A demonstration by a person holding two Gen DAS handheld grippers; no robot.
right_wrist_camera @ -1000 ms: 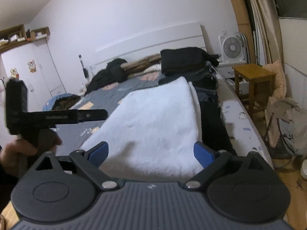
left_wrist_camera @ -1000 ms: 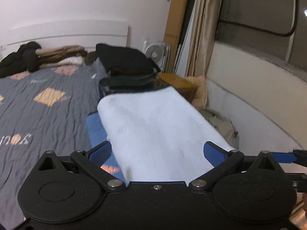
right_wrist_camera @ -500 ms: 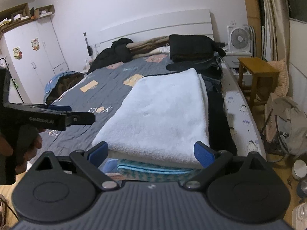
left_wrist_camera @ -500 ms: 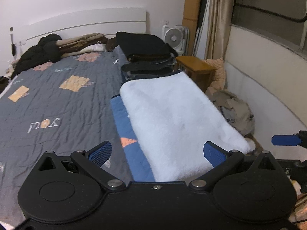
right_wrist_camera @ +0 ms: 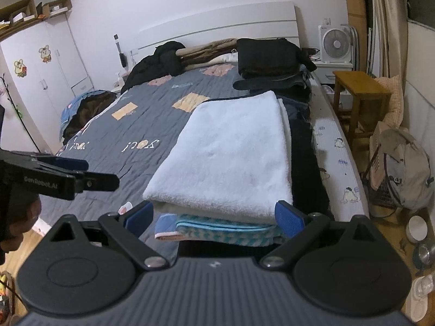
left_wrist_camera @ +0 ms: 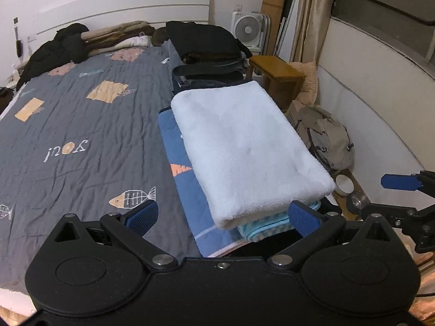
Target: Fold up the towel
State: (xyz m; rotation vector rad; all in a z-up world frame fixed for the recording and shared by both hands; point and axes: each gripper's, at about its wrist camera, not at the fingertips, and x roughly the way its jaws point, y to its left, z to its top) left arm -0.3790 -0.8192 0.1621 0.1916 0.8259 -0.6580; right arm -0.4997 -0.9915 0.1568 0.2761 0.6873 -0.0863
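Towel (left_wrist_camera: 244, 146), one, folded, atop perhaps two cloths (right_wrist_camera: 225, 229), both hand-held grippers (left_wrist_camera: 221, 216) (right_wrist_camera: 214, 214) wide, empty.

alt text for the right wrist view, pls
A folded white towel lies on a short stack of folded blue cloths at the near corner of a bed with a grey quilt. The right tongs are open and empty just in front of it; the left tongs hover at the left.

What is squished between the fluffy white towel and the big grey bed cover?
Under the white towel sits a folded turquoise patterned cloth, then a blue blanket on the grey quilt. Both wrist views show it.
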